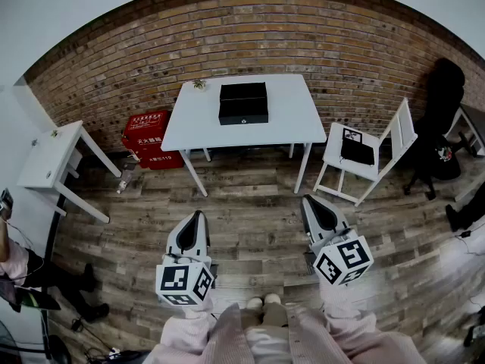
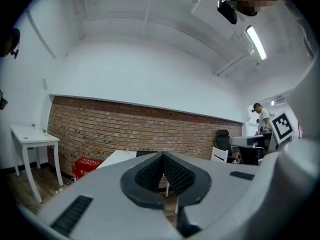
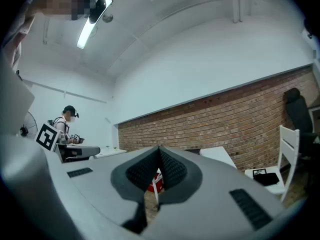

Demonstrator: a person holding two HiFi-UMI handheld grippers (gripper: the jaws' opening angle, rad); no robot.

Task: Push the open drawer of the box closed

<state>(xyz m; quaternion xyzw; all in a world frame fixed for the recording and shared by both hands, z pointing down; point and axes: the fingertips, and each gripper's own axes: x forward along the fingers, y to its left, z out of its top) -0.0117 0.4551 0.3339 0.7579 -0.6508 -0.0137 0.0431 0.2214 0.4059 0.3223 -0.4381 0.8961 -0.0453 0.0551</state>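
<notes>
A: Nearest us, the left hand-held gripper (image 1: 198, 217) and the right hand-held gripper (image 1: 308, 202) both have their jaws pressed together, with nothing between them.

B: Agreed. Across the wooden plank floor (image 1: 250, 196), the flat black rectangular box (image 1: 243, 103) sits on the white counter (image 1: 292, 116), well apart from us. We judge the approach and the push are both still to do. We can't tell how far the drawer is out.

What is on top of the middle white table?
A black box sits on the white table, with a tiny thing, too small to tell, at its far left corner. The box's inside cannot be seen.
</notes>
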